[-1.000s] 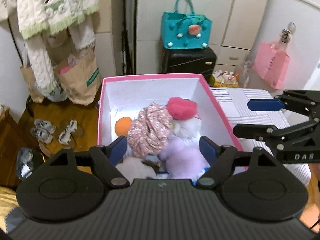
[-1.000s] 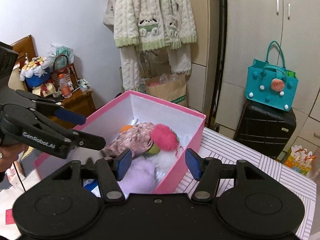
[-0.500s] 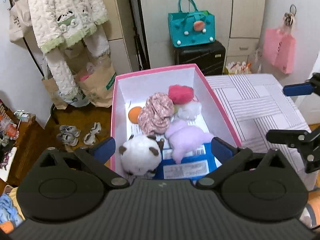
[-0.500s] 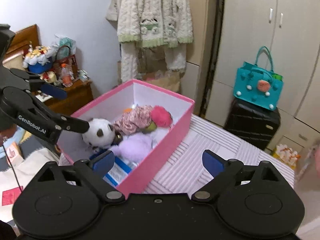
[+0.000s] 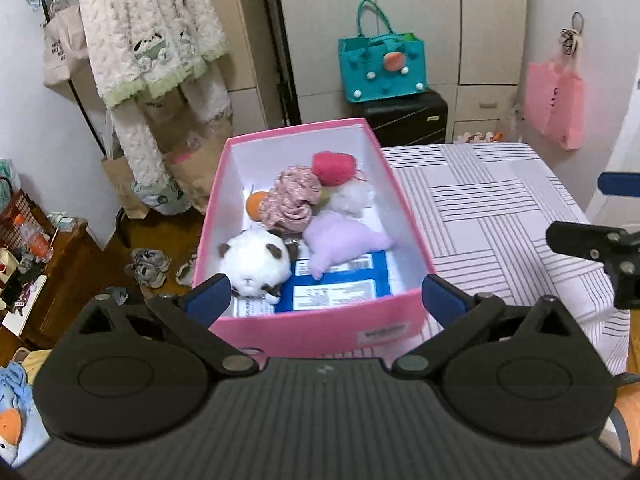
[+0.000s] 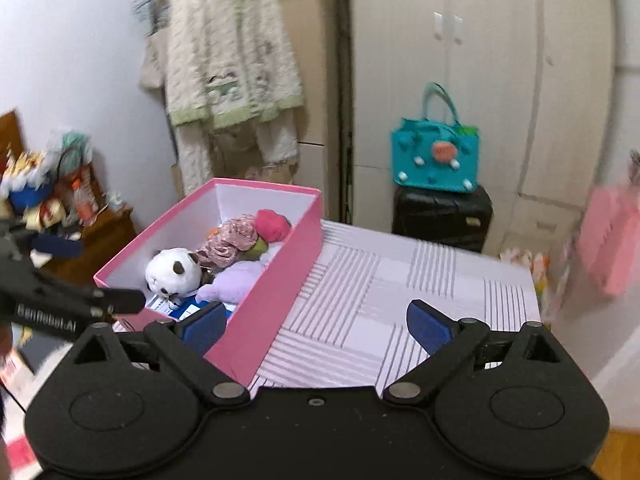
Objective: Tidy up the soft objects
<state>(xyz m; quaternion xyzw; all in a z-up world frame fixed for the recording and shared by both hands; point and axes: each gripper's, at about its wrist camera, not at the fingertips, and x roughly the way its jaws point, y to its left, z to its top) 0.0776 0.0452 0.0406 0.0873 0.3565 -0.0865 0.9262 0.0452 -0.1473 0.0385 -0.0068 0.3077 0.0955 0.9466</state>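
The pink box [image 5: 320, 330] sits on the left part of the striped surface [image 5: 488, 216]. Inside it lie a panda toy [image 5: 256, 266], a purple plush [image 5: 344, 240], a floral cloth bundle [image 5: 292, 200], a red pompom [image 5: 334, 168], a white fluffy piece [image 5: 354, 198] and what may be an orange ball [image 5: 254, 206], mostly hidden. The left tongs [image 5: 326, 300] hang wide open before the box's near wall, holding nothing. The right tongs [image 6: 316, 326] are also spread wide and empty, over the box's corner and the surface.

Matt pink cardboard box [image 5: 328, 330] holds fluffy plush panda [image 5: 256, 266]; striped cloth table cover [image 5: 492, 216] lies smooth
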